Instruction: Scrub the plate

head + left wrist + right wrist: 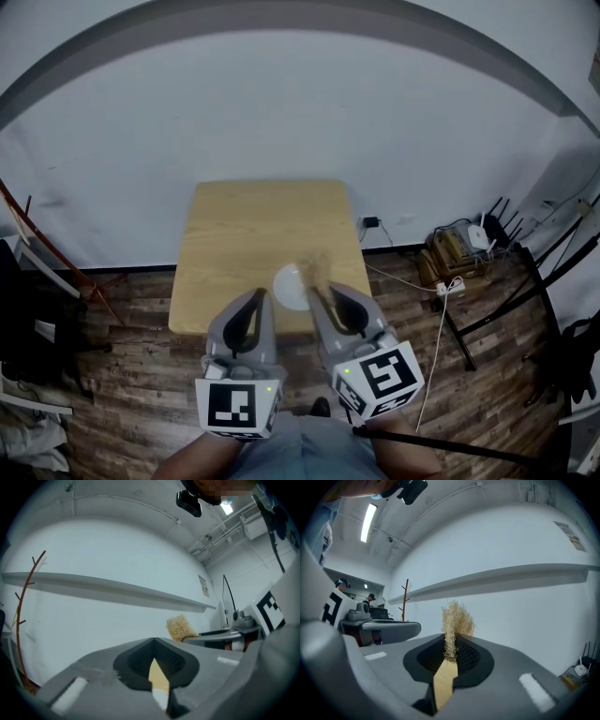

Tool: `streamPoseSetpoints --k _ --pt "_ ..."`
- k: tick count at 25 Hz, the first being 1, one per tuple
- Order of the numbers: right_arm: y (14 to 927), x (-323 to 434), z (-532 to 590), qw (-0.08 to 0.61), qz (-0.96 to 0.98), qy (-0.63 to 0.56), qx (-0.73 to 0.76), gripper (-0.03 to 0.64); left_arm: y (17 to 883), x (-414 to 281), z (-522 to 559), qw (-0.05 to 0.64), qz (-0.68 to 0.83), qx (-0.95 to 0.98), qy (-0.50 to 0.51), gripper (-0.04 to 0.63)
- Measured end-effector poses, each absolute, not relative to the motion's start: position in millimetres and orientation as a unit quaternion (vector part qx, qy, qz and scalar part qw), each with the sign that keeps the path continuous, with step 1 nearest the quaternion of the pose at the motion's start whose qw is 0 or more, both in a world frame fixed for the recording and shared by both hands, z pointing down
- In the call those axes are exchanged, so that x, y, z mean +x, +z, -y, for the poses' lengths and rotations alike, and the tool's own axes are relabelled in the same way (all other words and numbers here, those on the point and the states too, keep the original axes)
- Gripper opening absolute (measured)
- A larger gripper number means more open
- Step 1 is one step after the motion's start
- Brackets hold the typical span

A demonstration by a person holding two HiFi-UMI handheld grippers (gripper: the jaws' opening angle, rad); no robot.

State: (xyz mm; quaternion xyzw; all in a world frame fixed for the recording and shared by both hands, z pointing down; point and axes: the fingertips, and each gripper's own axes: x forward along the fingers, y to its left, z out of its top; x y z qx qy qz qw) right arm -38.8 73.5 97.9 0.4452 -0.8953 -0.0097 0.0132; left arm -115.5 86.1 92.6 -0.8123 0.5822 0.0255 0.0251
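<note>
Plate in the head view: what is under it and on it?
The plate rests on the wooden table. Its visible part looks bare. The right gripper, shut on a scrubber, covers its right edge, so that part cannot be seen.

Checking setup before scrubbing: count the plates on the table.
1. The white plate lies near the table's front edge, its right side overlapped by the right gripper holding the scrubber. No others visible.

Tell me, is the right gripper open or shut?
Shut: the right gripper pinches the scrubber, fibers sticking out past its jaws.
</note>
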Motion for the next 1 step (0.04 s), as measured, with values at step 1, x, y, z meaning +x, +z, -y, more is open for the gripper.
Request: streamPoseSetpoints --k 1 --pt "95.6 -38.6 -70.3 0.011 0.896 -0.014 0.444 0.041 90.8 -114.8 -82.8 0.028 -0.582 -0.812 0.029 0.021"
